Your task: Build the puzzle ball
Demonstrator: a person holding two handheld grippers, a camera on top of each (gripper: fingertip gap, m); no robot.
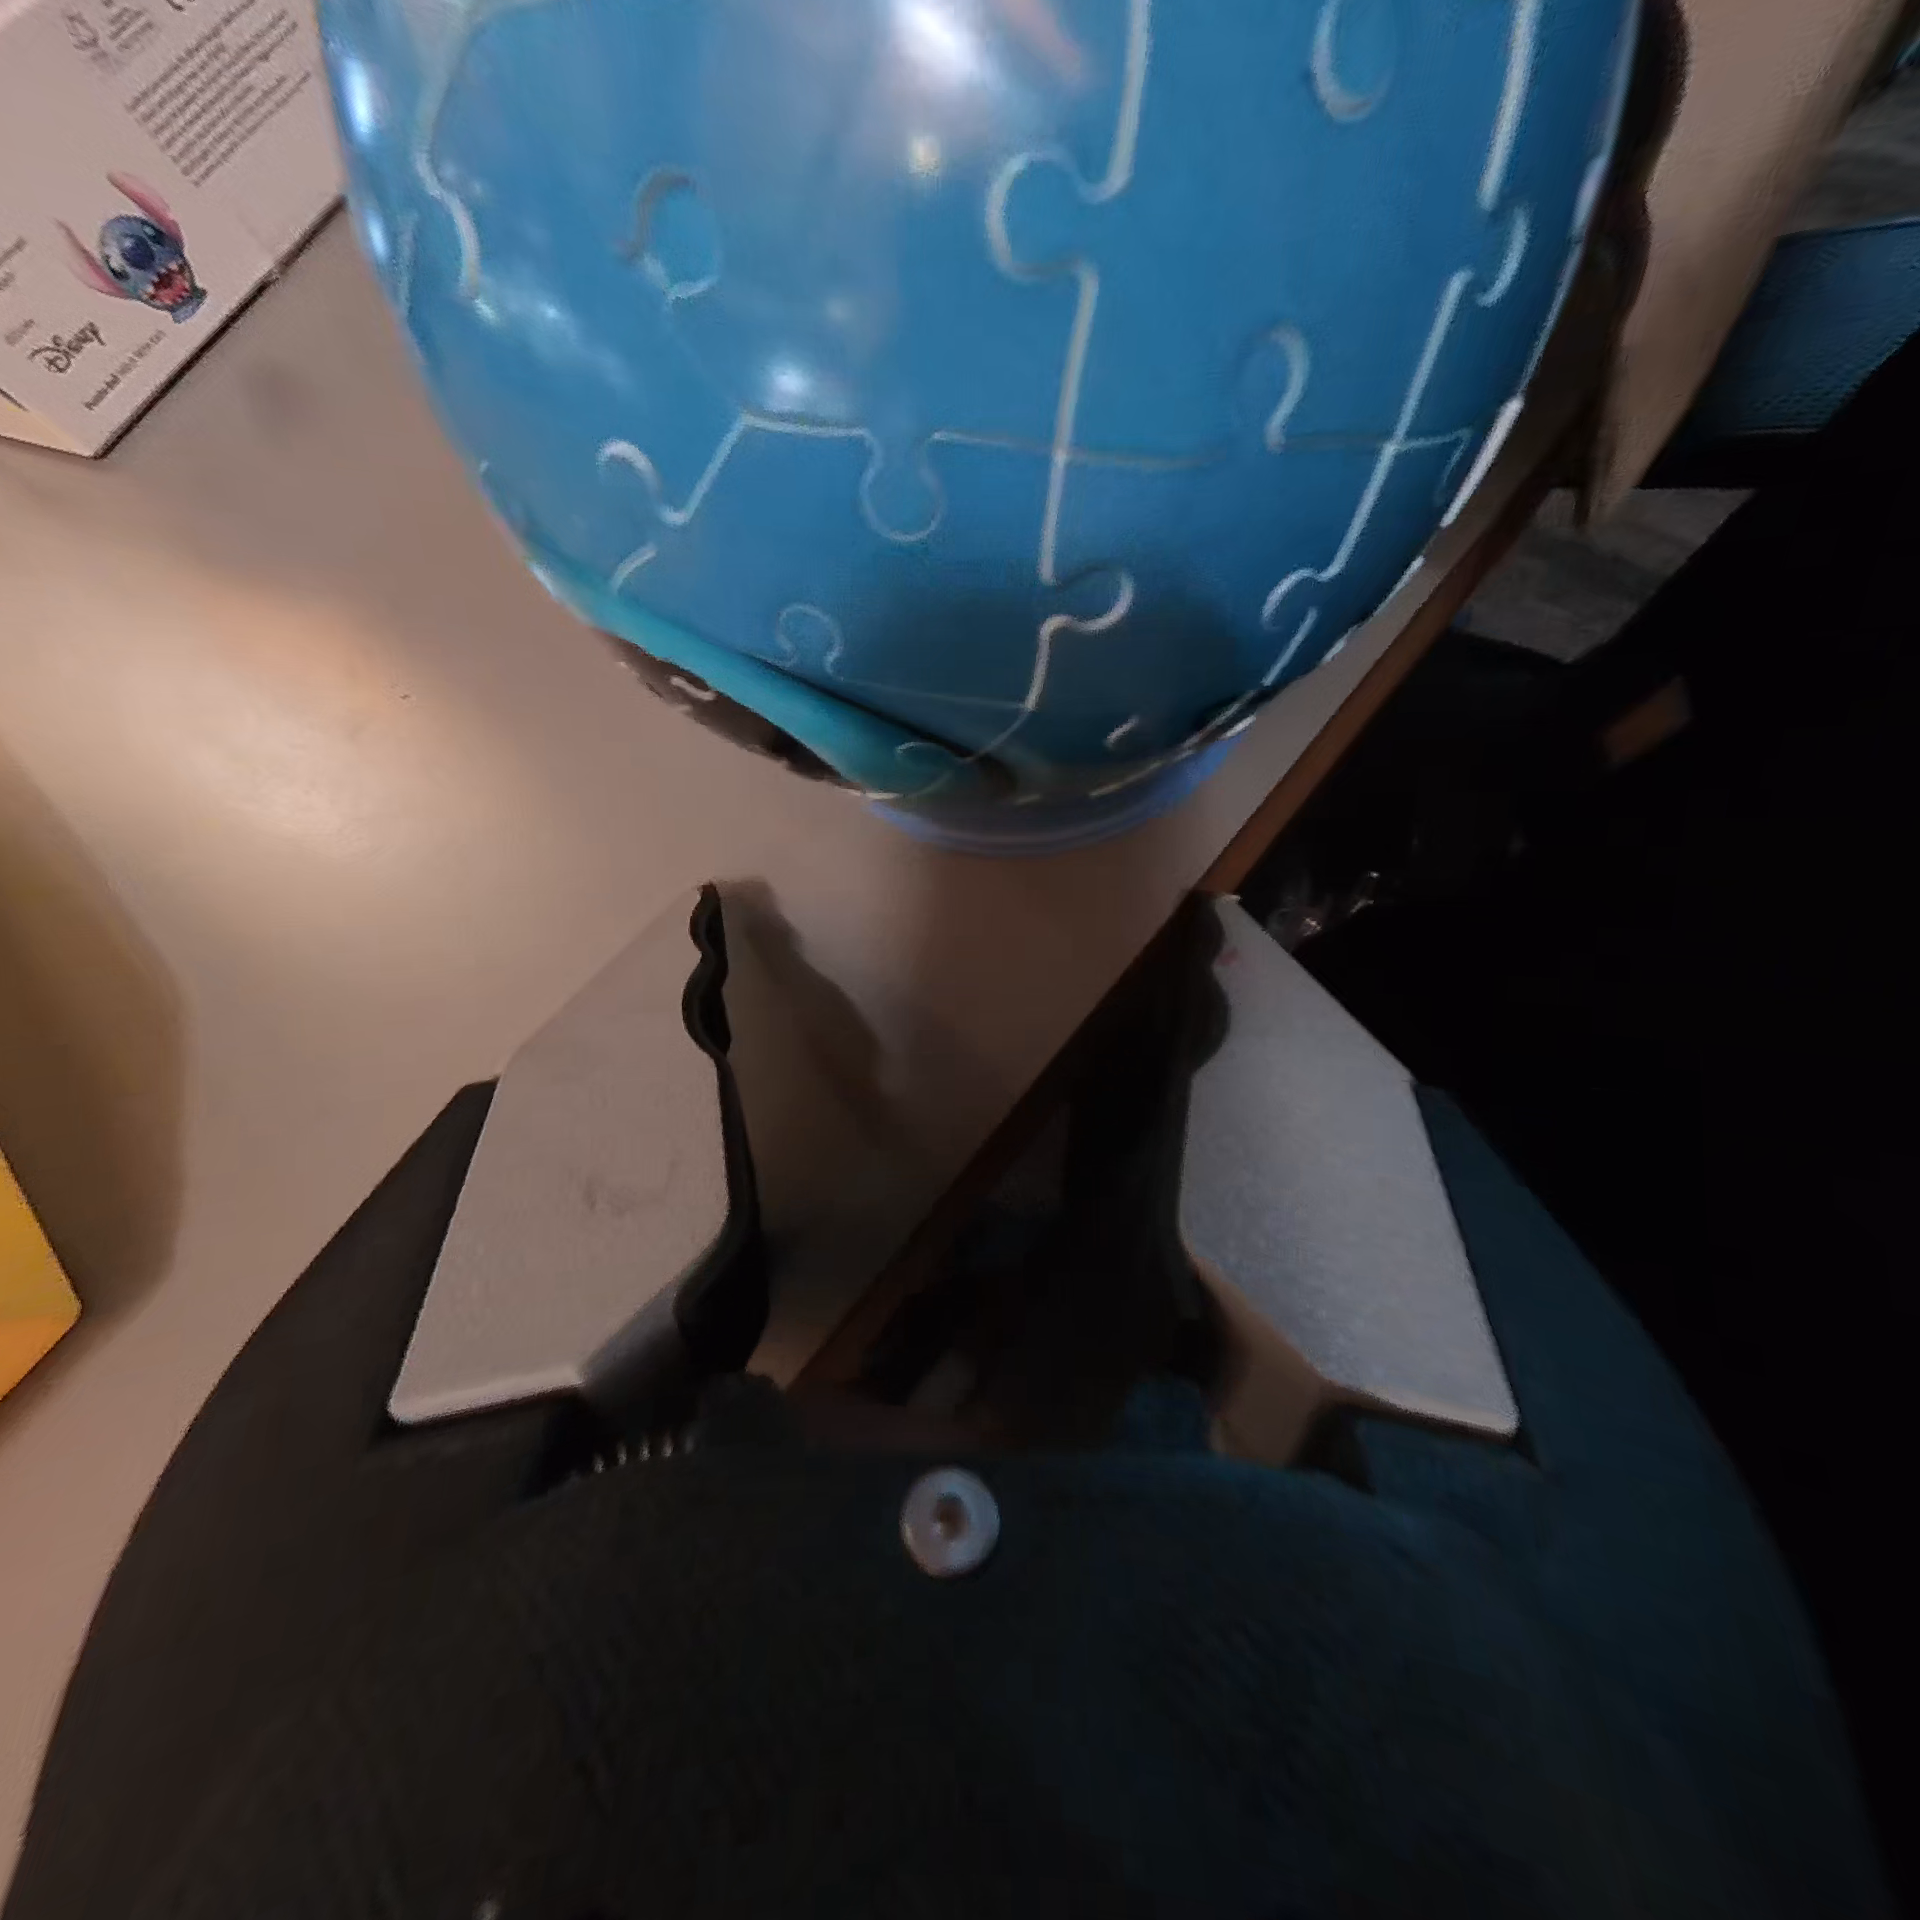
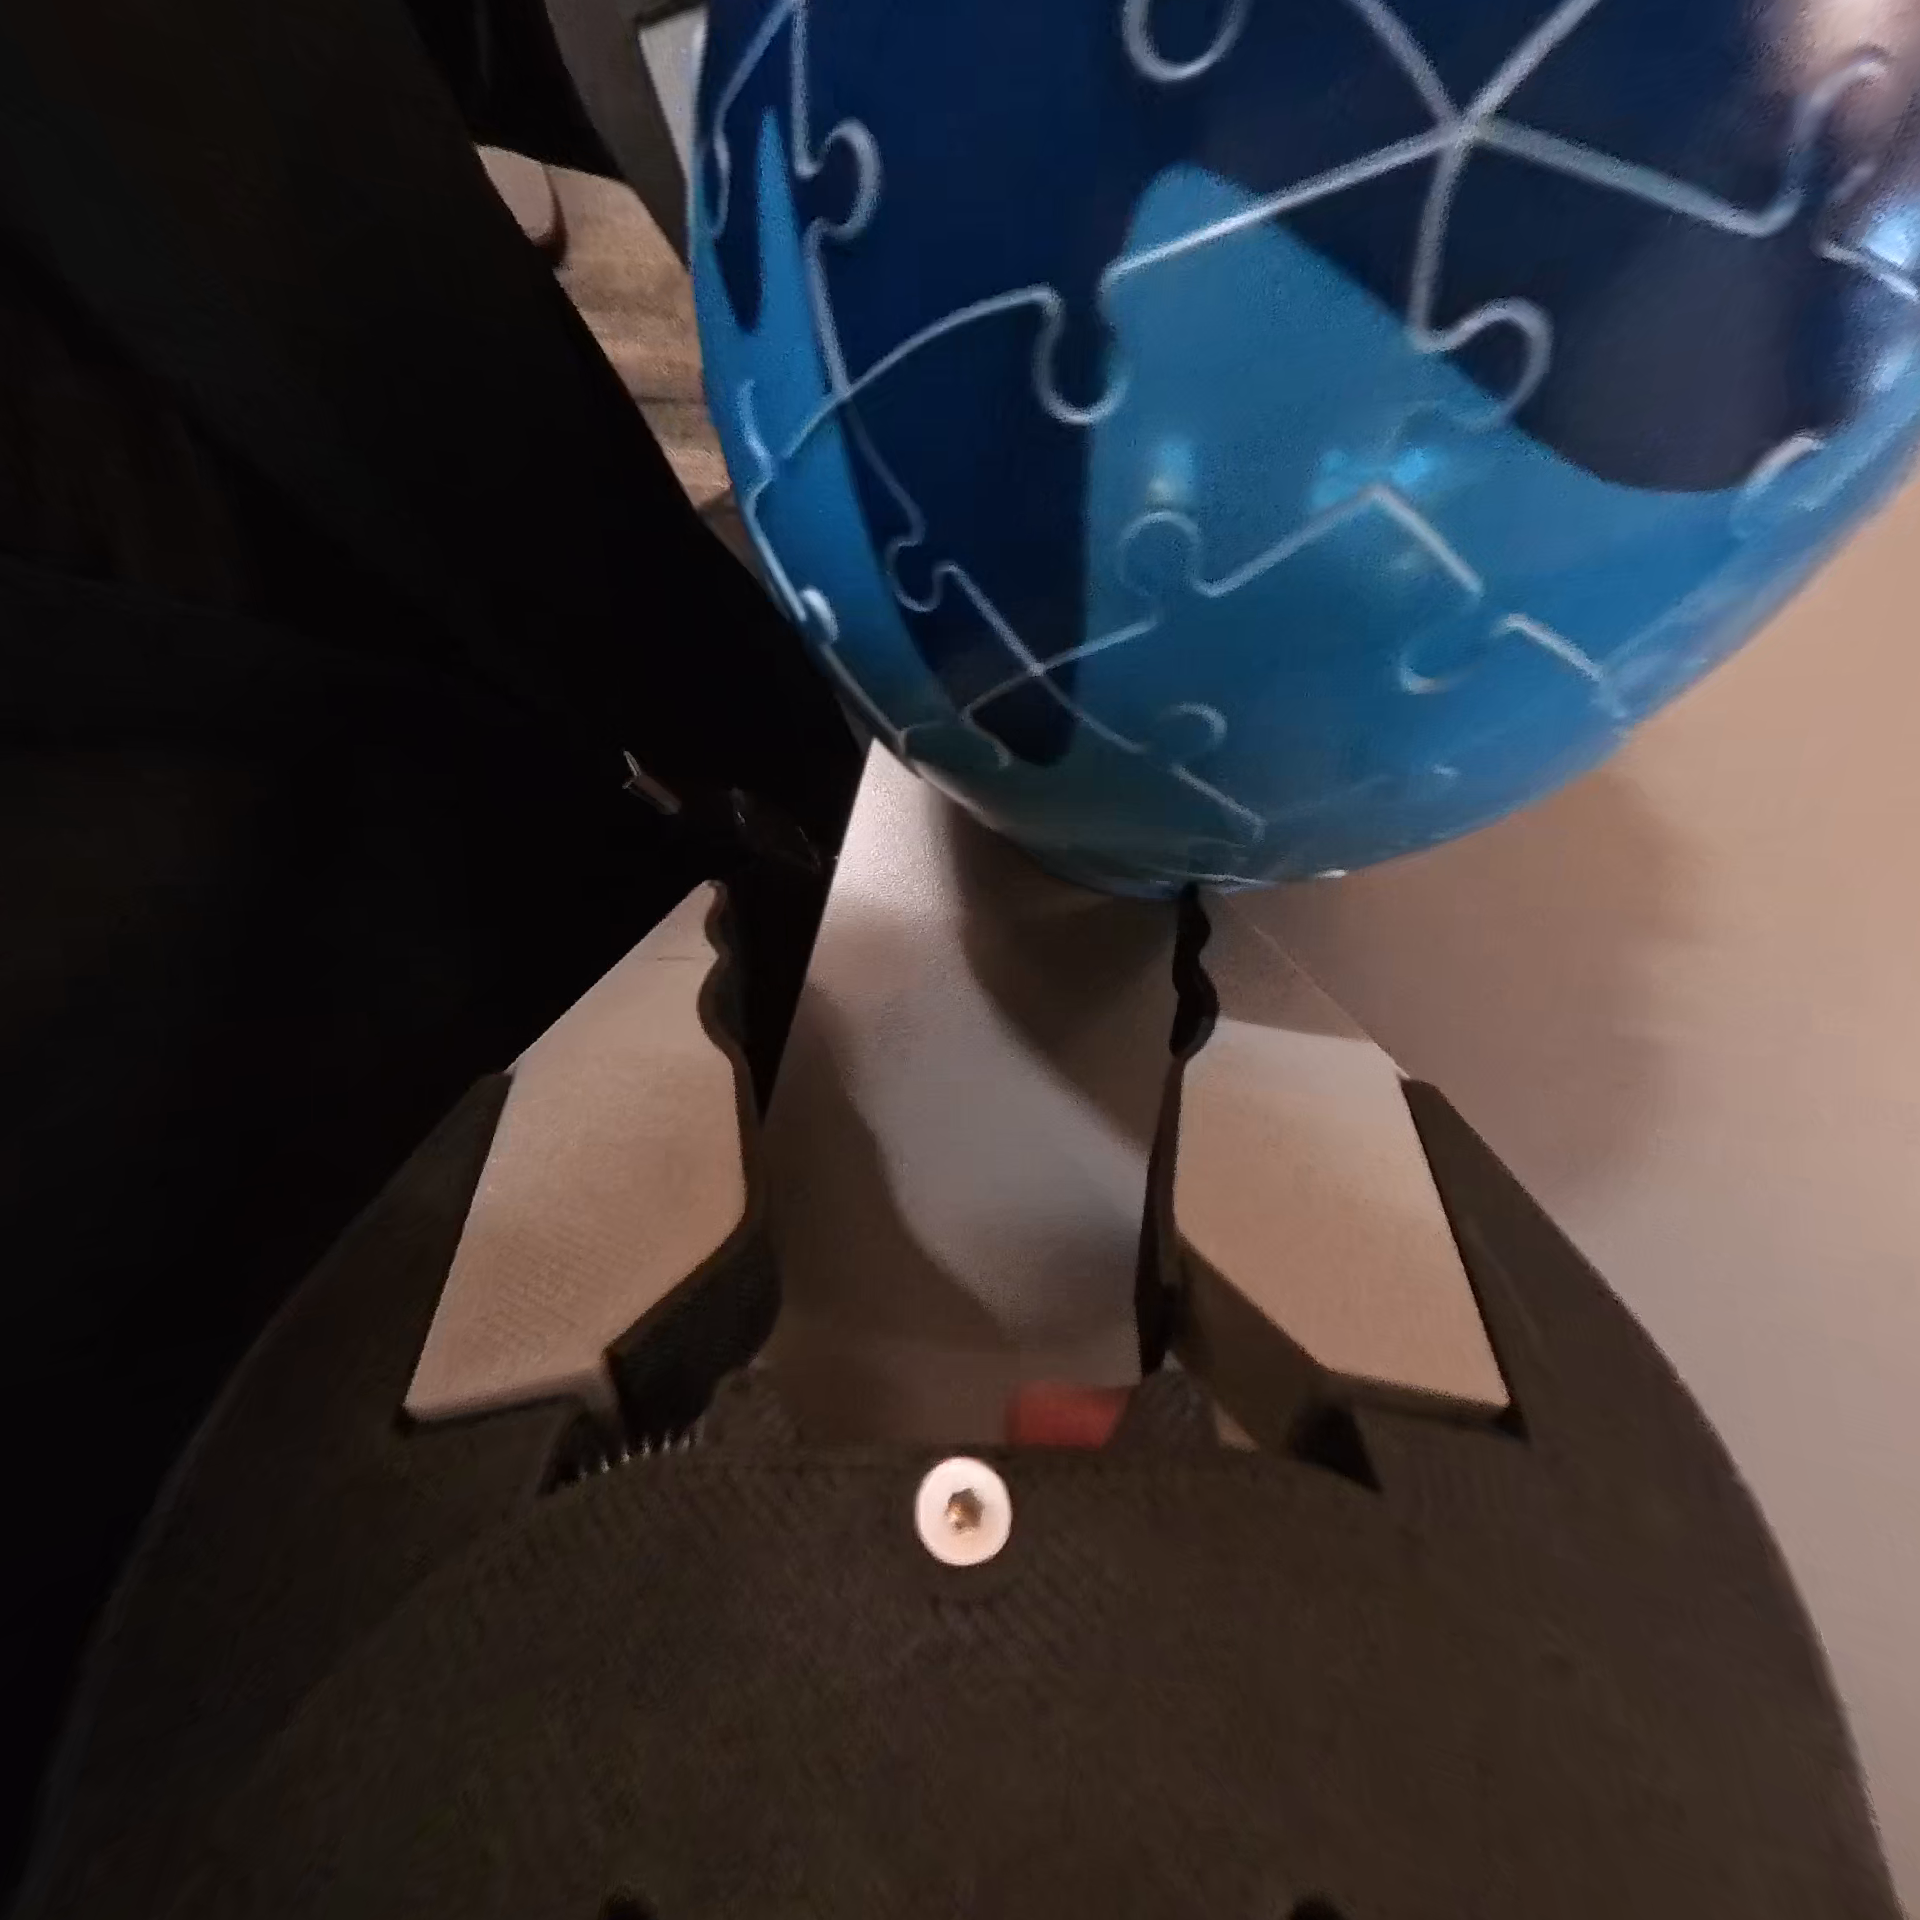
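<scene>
A blue puzzle ball (image 1: 935,364) made of interlocked curved pieces fills the top of the left wrist view. It stands on a pale blue ring base (image 1: 1029,821) on the beige table near its edge. My left gripper (image 1: 961,914) is open and empty, just in front of the ball's base. In the right wrist view the same ball (image 2: 1299,468) looms close with darker blue patches on it. My right gripper (image 2: 956,914) is open and empty, its right fingertip (image 2: 1193,935) at the ball's underside.
The puzzle's white box (image 1: 135,229) lies on the table (image 1: 312,675) at the far left. A yellow object (image 1: 26,1288) shows at the left border. The table's edge (image 1: 1039,1101) runs diagonally, with dark space beyond it on the right. A dark mass (image 2: 312,520) fills the right view's left side.
</scene>
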